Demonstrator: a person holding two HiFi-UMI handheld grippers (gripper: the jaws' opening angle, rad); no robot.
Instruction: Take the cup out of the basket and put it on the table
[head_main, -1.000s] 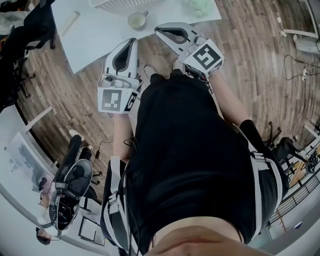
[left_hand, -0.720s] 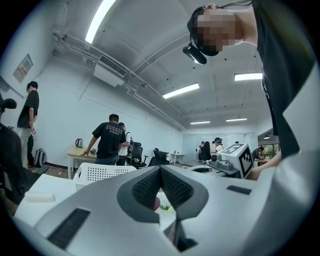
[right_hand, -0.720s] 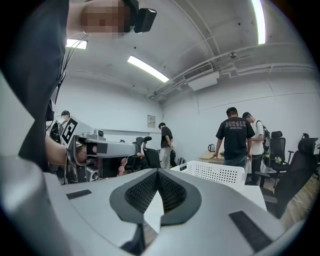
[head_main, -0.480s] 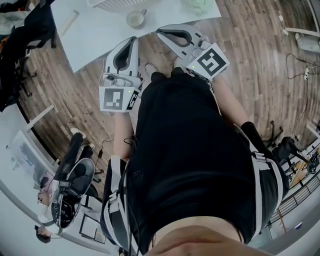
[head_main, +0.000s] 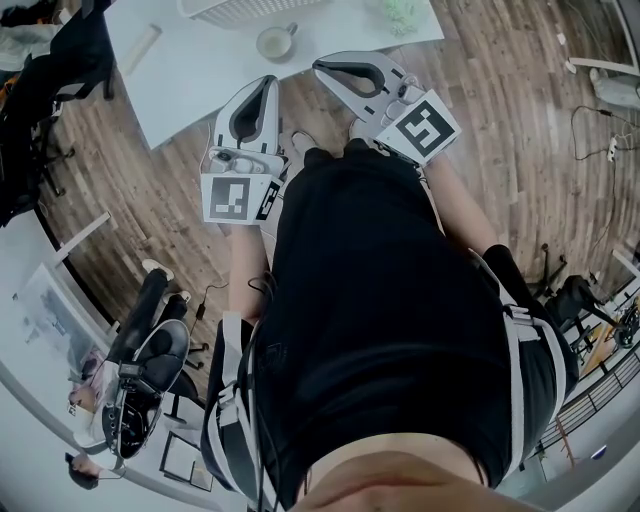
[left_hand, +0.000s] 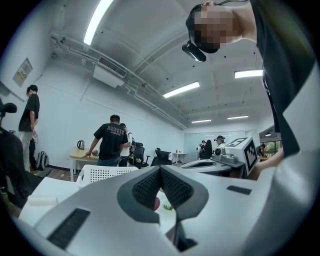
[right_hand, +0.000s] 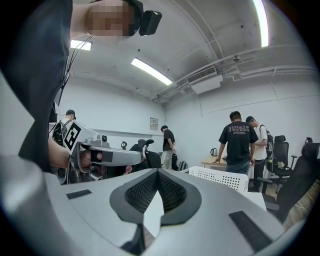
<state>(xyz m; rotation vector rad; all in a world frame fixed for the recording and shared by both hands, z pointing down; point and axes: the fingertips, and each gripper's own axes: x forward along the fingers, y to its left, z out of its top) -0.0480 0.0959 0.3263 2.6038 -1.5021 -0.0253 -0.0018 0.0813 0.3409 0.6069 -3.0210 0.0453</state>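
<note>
Standing on the white table (head_main: 190, 70), the cup (head_main: 272, 42) is out of the basket (head_main: 235, 8), just beside it and a little ahead of both grippers' tips. The left gripper (head_main: 266, 82) and right gripper (head_main: 320, 64) hang side by side near the table's edge, each with jaws pressed together, gripping nothing.

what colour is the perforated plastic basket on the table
White; the perforated plastic basket shows best in the right gripper view.
</note>
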